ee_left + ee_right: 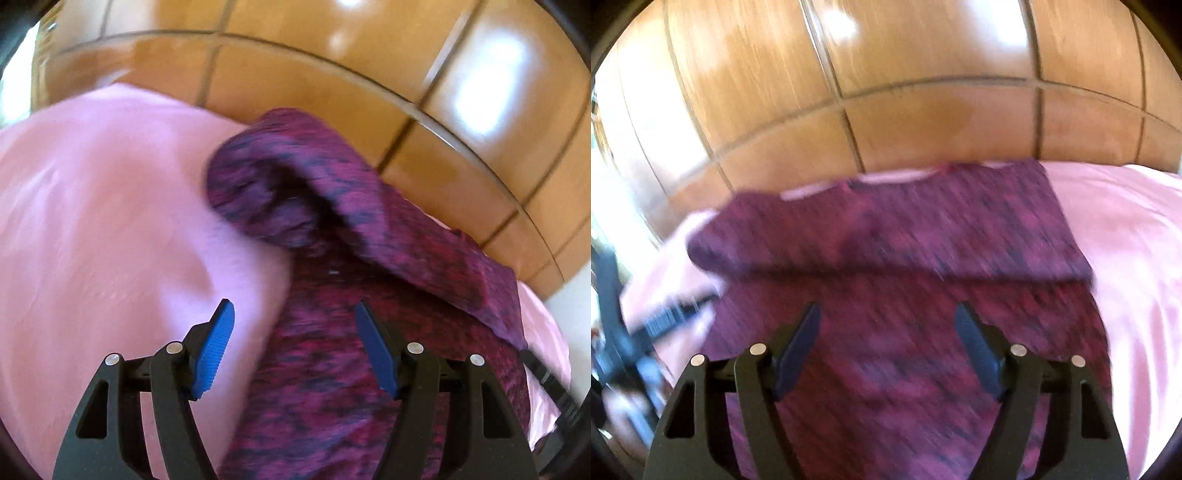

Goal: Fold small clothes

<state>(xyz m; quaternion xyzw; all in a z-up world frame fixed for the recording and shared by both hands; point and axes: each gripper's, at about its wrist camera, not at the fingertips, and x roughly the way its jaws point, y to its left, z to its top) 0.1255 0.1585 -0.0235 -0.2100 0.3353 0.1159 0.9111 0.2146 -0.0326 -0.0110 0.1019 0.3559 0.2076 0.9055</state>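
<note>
A small magenta-and-black heathered garment (pixel 332 332) lies on a pink sheet (pixel 110 221). In the left wrist view one end of it is turned over into a loose fold (pixel 280 184). My left gripper (pixel 293 314) is open and empty, just above the garment's left edge. In the right wrist view the garment (pixel 905 332) shows a folded-over top layer (pixel 905 229) lying across it. My right gripper (pixel 886 314) is open and empty, above the garment's lower part. The left gripper shows as a dark blur at the left edge (pixel 661 321).
The pink sheet (pixel 1126 240) covers a soft surface that ends against a glossy wooden panelled wall (pixel 332 85), also in the right wrist view (pixel 886 92). Both views are motion-blurred. The right gripper's dark body shows at the far right (pixel 554 384).
</note>
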